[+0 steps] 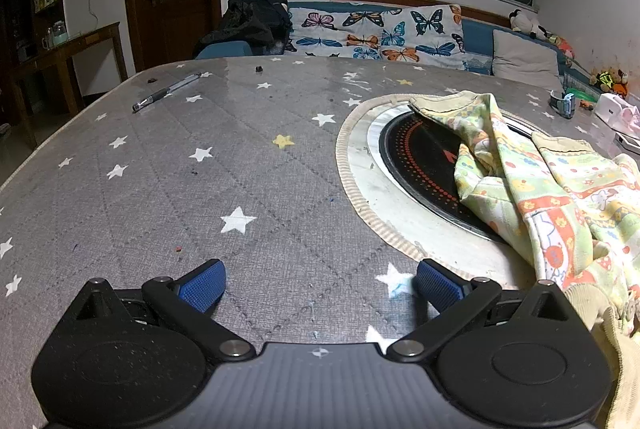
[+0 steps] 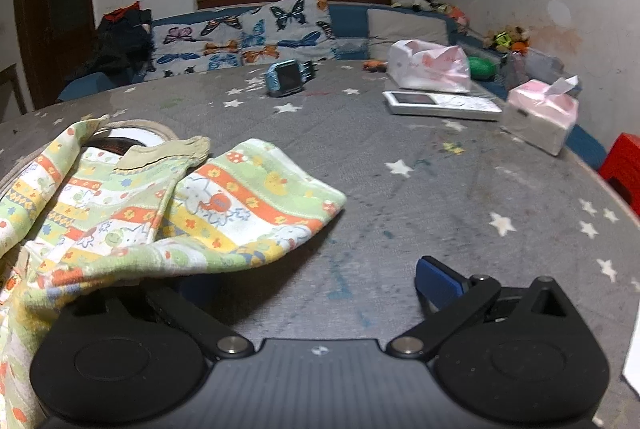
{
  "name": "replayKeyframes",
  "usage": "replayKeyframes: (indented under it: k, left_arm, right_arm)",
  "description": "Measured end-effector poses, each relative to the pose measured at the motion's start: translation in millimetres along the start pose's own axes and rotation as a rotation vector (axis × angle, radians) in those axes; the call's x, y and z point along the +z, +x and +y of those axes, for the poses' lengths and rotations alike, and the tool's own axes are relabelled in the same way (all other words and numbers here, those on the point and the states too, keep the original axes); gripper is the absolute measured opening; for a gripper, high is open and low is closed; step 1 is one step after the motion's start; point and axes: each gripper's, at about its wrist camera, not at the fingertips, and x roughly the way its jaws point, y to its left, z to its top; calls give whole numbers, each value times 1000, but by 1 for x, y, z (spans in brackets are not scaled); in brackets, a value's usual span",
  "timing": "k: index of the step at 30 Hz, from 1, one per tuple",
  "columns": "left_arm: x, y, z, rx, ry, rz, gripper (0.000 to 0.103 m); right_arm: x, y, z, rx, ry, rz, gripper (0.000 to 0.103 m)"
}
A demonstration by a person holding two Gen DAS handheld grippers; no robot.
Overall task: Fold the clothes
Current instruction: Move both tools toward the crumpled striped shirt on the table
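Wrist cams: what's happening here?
A person with a hand-held gripper in each hand is about to fold a child's printed garment lying crumpled on the grey star-patterned table cover, partly over the round black cooktop. The left hand-held gripper hangs open over bare cover beside the garment, holding nothing. The right hand-held gripper is open too; its left finger is hidden under the garment's near edge. No fold is visible yet.
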Motion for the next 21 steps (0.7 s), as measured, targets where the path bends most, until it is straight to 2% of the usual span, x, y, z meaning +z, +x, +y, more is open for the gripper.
replayKeyframes:
  k: [4, 10, 15, 21]
  left_arm:
    - [0, 2, 1, 0, 4, -1, 103]
    - [1, 0, 7, -8, -24, 9, 103]
    - [-2, -18, 8, -9, -33, 8, 103]
    - [-6, -47, -2, 18, 22, -8, 103]
  right_arm:
    - [0, -13, -7, -18, 3, -39, 103]
    - [-4, -50, -2, -67, -65, -77, 103]
    - [-18, -82, 7, -40, -75, -89, 103]
    - [-37, -114, 25, 31, -58, -65, 103]
